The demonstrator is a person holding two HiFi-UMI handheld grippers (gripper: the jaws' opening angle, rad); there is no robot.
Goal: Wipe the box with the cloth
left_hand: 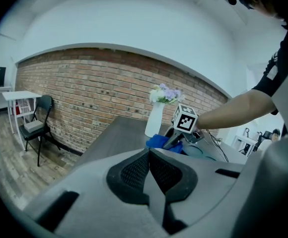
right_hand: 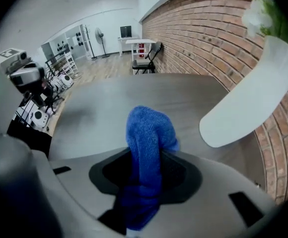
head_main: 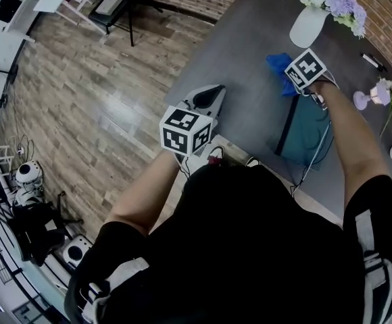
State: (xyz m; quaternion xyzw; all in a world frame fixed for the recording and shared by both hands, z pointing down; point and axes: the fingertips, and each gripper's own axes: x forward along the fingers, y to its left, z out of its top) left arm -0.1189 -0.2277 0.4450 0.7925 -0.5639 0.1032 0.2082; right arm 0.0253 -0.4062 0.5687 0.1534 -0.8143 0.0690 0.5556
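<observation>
My right gripper is shut on a folded blue cloth, which sticks out past the jaws over the grey table. The head view shows this gripper holding the cloth just beyond the far end of a teal box lying on the table. My left gripper hangs over the table's left edge, shut with nothing in it. From the left gripper view the cloth, the right gripper and part of the box appear ahead.
A white vase of flowers stands behind the cloth, close to the right gripper. A small purple vase and loose flowers lie right of the box. A brick wall backs the table. A chair stands on the wooden floor at left.
</observation>
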